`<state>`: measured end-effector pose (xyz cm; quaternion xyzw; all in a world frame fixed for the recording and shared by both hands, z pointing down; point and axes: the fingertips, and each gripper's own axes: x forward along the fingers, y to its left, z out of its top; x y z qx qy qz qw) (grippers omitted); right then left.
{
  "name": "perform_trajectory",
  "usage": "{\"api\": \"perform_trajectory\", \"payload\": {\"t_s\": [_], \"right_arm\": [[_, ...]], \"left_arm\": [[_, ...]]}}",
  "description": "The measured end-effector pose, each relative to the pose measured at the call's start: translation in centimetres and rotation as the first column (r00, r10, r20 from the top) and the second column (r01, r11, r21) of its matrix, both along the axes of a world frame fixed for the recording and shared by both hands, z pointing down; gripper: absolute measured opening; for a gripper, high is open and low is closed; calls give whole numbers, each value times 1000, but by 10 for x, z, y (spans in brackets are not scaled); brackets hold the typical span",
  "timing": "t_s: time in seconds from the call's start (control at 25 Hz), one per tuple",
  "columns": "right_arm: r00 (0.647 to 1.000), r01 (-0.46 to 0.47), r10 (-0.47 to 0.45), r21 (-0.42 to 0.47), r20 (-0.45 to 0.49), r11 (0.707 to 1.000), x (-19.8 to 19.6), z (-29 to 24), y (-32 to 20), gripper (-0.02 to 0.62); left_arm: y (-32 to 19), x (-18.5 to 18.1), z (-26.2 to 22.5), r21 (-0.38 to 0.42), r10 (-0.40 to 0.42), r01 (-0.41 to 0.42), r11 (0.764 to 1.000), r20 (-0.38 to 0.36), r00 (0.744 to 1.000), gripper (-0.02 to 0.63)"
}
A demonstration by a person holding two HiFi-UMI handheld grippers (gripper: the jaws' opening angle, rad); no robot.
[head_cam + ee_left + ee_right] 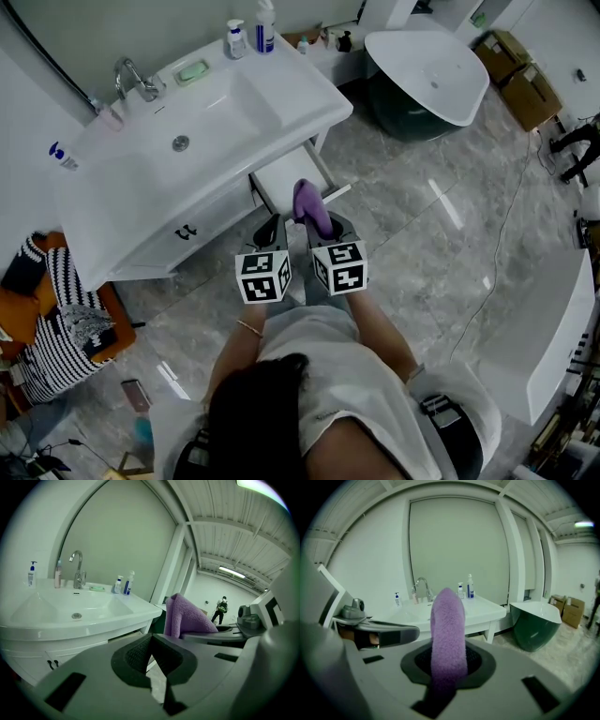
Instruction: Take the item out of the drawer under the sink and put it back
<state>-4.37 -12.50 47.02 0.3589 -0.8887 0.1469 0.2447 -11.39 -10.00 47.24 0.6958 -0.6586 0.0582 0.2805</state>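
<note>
A purple towel [312, 208] stands upright in my right gripper [328, 232], just in front of the open white drawer [281, 178] under the sink basin [187, 122]. In the right gripper view the right gripper [449, 660] is shut on the towel [449, 625], which rises between the pads and hides the faucet area behind it. My left gripper [272, 234] hangs beside it, to its left. In the left gripper view the left gripper [151, 640] is shut with nothing in it, and the towel [185, 616] shows to its right.
Bottles [265, 28] and a faucet [136, 80] stand on the sink top. A dark green tub with a white rim [427, 70] stands right of the vanity, with cardboard boxes [520, 80] beyond it. A striped cloth [61, 319] lies on an orange seat at left. A person [220, 610] stands far off.
</note>
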Motion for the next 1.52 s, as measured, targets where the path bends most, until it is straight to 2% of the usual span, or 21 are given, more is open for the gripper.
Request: {"api": "perform_trajectory", "payload": {"t_s": [0.24, 0.44, 0.92, 1.24, 1.52], "right_arm": [[999, 37, -38, -22, -20, 999, -6, 12, -22, 74], [996, 69, -72, -70, -47, 995, -8, 29, -44, 74], [977, 157, -181, -195, -110, 968, -17, 83, -96, 74], [964, 181, -224, -265, -145, 947, -23, 118, -125, 74], [948, 218, -281, -340, -148, 915, -26, 152, -138, 74]], "left_arm": [[-17, -3, 10, -17, -33, 33, 999, 0, 999, 3], [-34, -10, 24, -68, -87, 85, 994, -16, 996, 3], [-86, 1, 70, -166, -138, 130, 978, -39, 990, 3], [-112, -16, 95, -211, -248, 228, 950, -74, 966, 3], [-124, -20, 123, -269, -302, 276, 923, -61, 951, 3]]}}
